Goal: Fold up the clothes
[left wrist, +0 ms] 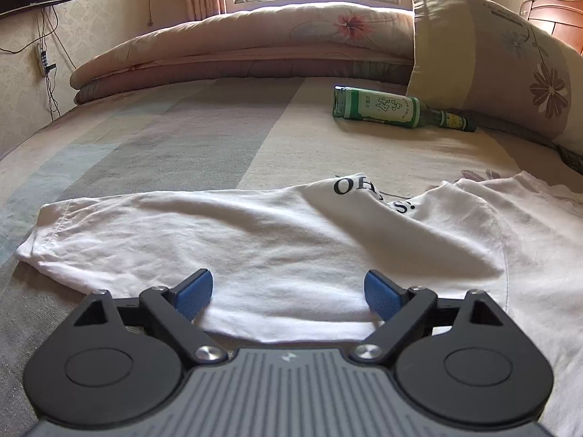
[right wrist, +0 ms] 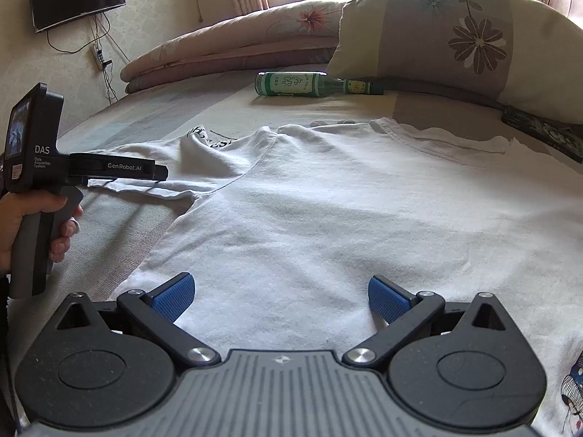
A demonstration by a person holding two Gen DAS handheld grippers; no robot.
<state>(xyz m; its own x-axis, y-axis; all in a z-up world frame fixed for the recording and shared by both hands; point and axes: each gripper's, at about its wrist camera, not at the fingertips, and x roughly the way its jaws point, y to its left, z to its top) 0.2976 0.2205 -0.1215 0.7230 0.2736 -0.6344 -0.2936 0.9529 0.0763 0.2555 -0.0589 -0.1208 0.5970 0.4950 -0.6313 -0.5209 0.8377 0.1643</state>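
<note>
A white T-shirt point(left wrist: 277, 255) lies spread on the bed, one sleeve pointing left and a flap with black letters turned over near its far edge. My left gripper point(left wrist: 289, 293) is open, its blue pads point(left wrist: 195, 293) low over the sleeve's near hem with the cloth between them but not pinched. In the right wrist view the same T-shirt point(right wrist: 346, 218) fills the middle, back side up, collar at the far right. My right gripper point(right wrist: 280, 296) is open over the shirt's near part. The left gripper point(right wrist: 160, 173) shows at the left, held by a hand point(right wrist: 22, 218), its tip at the sleeve.
A green glass bottle point(left wrist: 393, 109) lies on its side on the striped bedsheet point(left wrist: 164, 134) beyond the shirt. A flowered pillow point(left wrist: 503, 65) leans at the right, a folded quilt point(left wrist: 247, 51) lies along the far edge. A dark remote point(right wrist: 543, 131) lies under the pillow.
</note>
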